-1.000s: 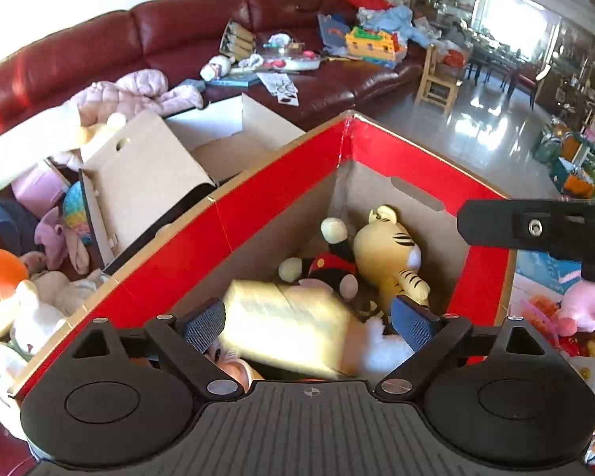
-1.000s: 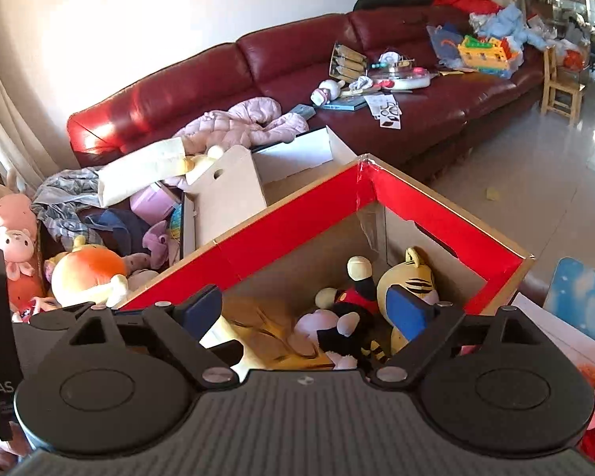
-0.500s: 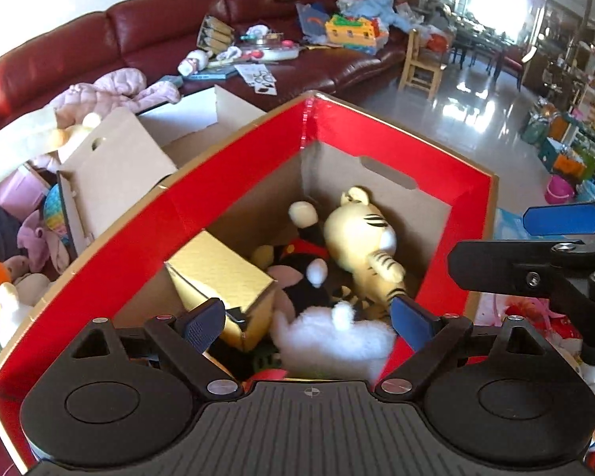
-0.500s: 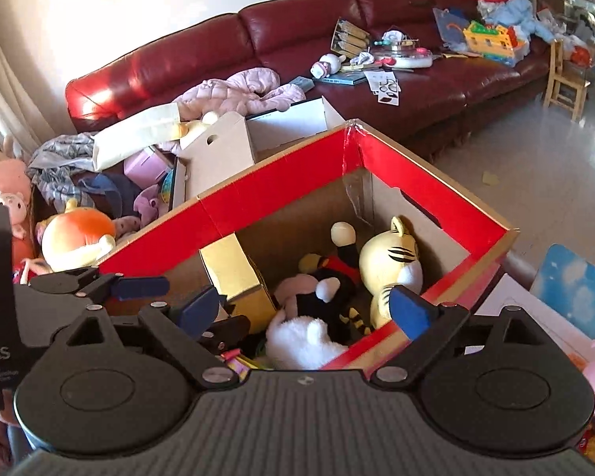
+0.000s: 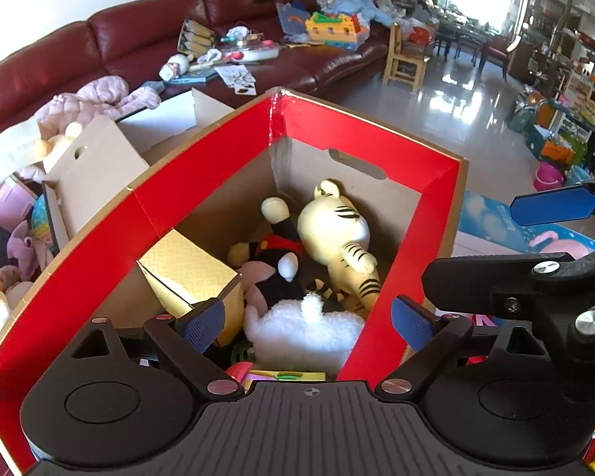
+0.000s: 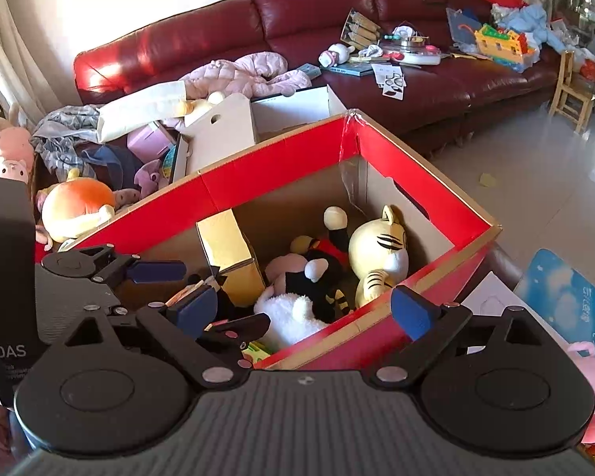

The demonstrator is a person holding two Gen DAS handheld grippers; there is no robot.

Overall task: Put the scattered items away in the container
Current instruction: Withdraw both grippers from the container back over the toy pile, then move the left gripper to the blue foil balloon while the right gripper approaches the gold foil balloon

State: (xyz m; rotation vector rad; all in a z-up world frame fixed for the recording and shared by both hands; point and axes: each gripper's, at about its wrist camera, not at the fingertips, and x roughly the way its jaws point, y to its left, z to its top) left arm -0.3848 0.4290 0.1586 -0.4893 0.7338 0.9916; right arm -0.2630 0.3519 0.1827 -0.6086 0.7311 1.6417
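Box (image 5: 361,135) below; left tool (image 5: 309,319), right tool (image 6: 303,311) spread wide, empty

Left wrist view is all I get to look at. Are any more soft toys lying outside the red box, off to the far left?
Observer: Yes, a pink pig toy sits at the far left, well away from the red box.
Operator: Anything next to it?
Observer: A crumpled grey cloth lies just right of the pig.
Operator: And closer to the box?
Observer: A round orange soft toy lies just outside its left wall.
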